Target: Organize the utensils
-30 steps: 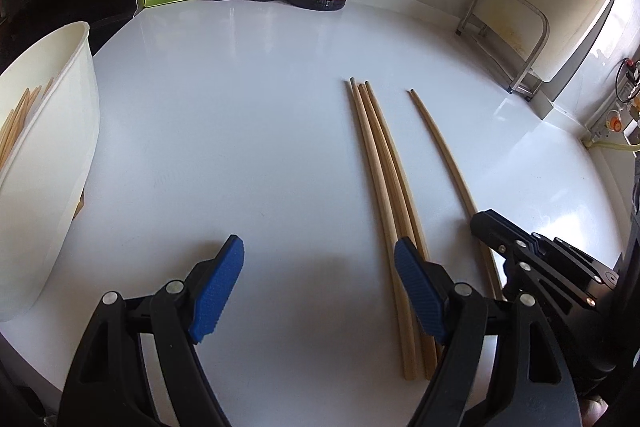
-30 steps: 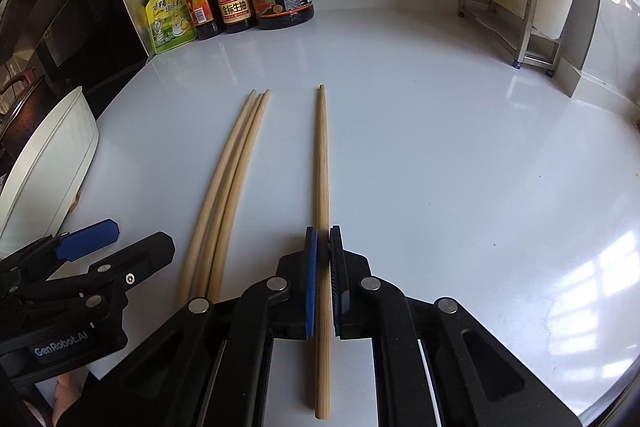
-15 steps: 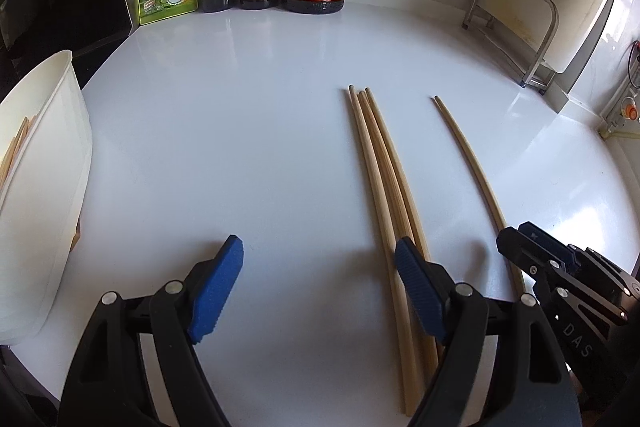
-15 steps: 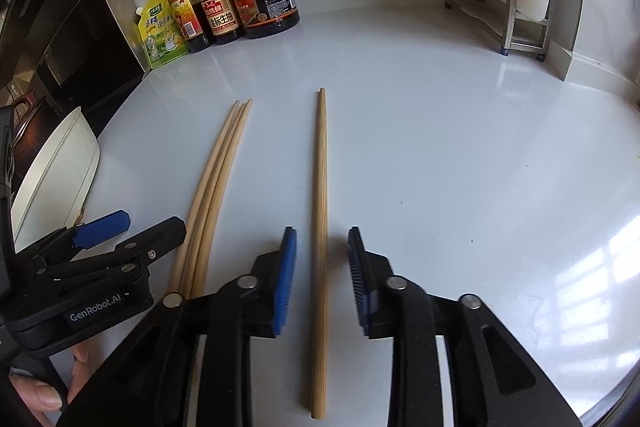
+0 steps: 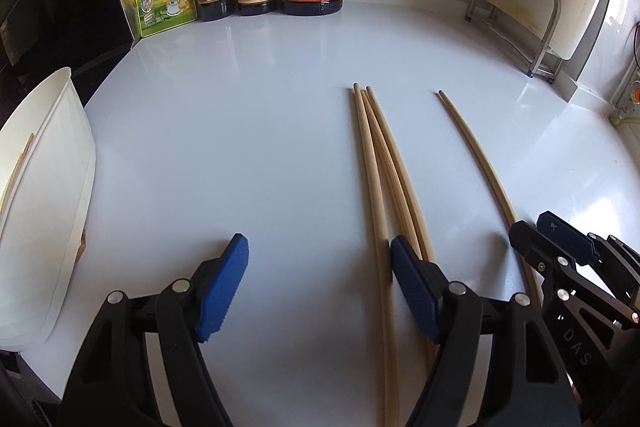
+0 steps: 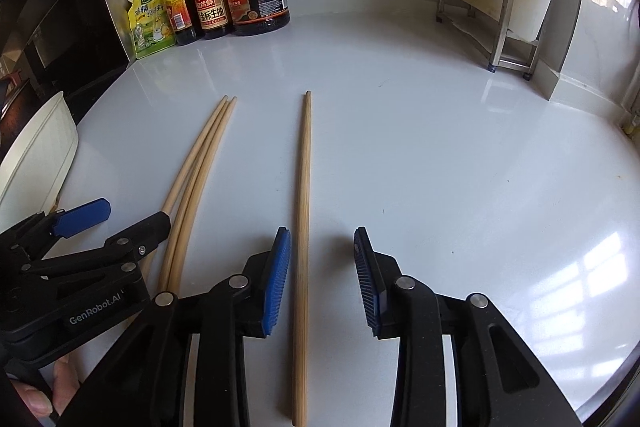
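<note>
Chopstick [image 6: 303, 211] flat between parted fingers [image 6: 276, 279] — untouched.

Bundle of three chopsticks [image 5: 386, 171]: pale wood, long, round tips; flat on the white bench [image 5: 240, 147], lying side by side and touching, tips pointing toward the back wall.
Single chopstick [image 6: 304, 211]: same pale wood, straight; flat on the bench, apart from the bundle on its right, roughly parallel.
Container [image 5: 44, 195]: white, at bench's left edge; more pale sticks show inside.
</note>
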`<action>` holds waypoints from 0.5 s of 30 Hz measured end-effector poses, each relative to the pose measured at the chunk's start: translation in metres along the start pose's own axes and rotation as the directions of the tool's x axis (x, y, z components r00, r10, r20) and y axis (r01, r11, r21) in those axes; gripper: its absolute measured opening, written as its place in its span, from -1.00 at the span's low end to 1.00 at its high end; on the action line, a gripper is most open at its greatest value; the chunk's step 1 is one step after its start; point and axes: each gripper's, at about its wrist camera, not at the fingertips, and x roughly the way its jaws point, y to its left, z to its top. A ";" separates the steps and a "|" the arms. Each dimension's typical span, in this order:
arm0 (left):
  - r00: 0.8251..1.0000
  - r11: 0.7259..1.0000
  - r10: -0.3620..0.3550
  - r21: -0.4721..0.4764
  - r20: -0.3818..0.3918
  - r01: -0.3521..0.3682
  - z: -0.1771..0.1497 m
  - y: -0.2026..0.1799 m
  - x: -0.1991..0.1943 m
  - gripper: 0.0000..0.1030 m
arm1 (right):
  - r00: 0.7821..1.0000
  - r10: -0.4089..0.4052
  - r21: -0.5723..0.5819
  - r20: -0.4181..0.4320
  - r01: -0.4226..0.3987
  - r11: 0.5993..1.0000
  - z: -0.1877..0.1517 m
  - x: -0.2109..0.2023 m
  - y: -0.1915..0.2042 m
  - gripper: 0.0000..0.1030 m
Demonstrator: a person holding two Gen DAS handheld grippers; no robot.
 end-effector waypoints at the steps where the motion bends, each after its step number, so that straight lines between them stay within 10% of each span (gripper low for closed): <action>1: 1.000 1.000 0.000 0.000 0.003 0.000 0.001 0.000 0.000 0.27 | 1.000 -0.022 -0.016 0.002 0.022 1.000 0.000 0.001 0.002 -0.38; 5: 1.000 1.000 -0.014 0.020 0.010 0.014 0.000 -0.004 -0.003 -0.15 | 1.000 -0.025 -0.066 0.003 0.025 0.998 -0.001 0.002 0.011 -0.40; 9: 0.999 0.998 -0.054 0.033 -0.003 0.054 -0.002 -0.005 -0.008 -0.85 | 1.000 -0.016 -0.107 0.004 0.016 0.994 -0.002 0.001 0.020 -0.88; 15: 0.992 0.993 -0.121 -0.005 -0.043 0.121 -0.009 0.007 -0.013 -0.86 | 0.999 0.032 -0.055 0.003 -0.032 0.998 -0.003 -0.001 0.013 -0.88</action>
